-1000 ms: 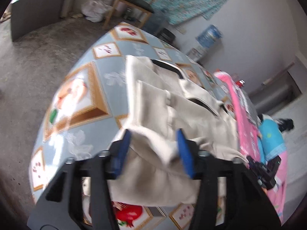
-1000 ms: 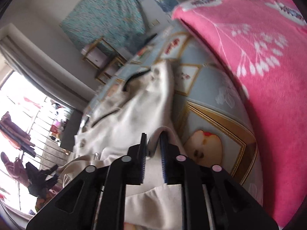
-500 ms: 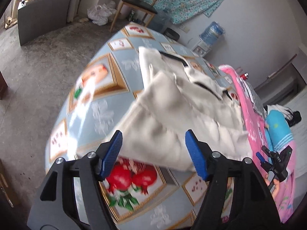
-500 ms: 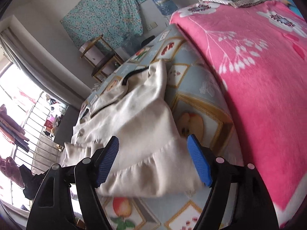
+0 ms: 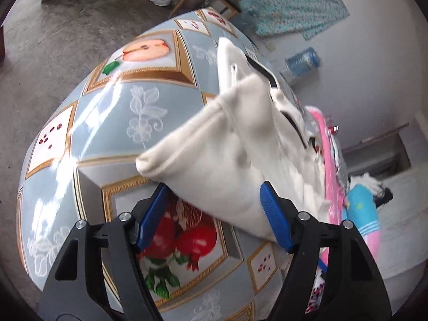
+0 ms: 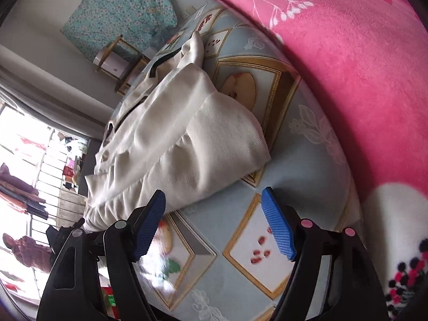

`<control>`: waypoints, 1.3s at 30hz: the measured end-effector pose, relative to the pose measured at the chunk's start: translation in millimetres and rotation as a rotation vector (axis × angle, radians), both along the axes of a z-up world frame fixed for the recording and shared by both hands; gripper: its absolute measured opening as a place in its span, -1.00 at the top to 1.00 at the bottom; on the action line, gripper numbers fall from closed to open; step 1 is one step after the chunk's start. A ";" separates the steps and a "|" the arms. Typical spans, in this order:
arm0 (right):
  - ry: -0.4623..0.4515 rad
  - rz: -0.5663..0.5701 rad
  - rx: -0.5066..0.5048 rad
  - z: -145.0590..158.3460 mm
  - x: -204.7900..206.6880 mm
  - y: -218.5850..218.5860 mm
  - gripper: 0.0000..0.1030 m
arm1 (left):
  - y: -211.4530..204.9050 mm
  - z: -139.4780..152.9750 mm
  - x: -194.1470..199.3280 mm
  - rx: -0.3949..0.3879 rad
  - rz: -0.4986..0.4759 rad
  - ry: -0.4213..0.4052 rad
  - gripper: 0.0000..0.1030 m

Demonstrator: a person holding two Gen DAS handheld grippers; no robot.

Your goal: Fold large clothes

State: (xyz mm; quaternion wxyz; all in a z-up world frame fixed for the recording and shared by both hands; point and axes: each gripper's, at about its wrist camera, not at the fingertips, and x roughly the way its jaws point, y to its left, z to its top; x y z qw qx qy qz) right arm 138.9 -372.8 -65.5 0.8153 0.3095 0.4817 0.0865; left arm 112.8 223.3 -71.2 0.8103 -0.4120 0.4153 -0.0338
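While both pairs of blue-padded fingers stood wide apart and gripped nothing, the cream garment (image 5: 240,155) lay folded over on itself on the bed sheet (image 5: 107,112), a glossy pale-blue cover printed with gold-framed fruit pictures. In the left wrist view the left gripper (image 5: 214,218) hung just in front of the garment's near folded edge, and the cloth filled much of the gap between the two pads without being pinched; whether the right-hand pad brushed the fabric could not be told. A printed pomegranate panel (image 5: 184,235) showed on the sheet directly below that edge. The garment ran away from the camera toward the far end of the bed, with black trim visible along its upper part.

In the right wrist view the right gripper (image 6: 212,223) hovered over bare sheet (image 6: 307,144) near the garment (image 6: 187,139), whose bulky rounded fold sat just ahead of and to the left of the fingers, apart from them. A gathered hem ran along the garment's lower left side. A pink blanket (image 6: 347,67) with white flower patterns lay beside the sheet on the right, close to the garment but not touching it. A turquoise patterned cloth (image 6: 120,13) hung on the far wall, with a wooden chair (image 6: 117,61) beneath it.
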 end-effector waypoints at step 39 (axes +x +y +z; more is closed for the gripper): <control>-0.052 -0.004 -0.192 25.8 -29.4 -0.8 0.37 | -52.0 35.7 -108.6 0.465 -0.073 0.000 0.65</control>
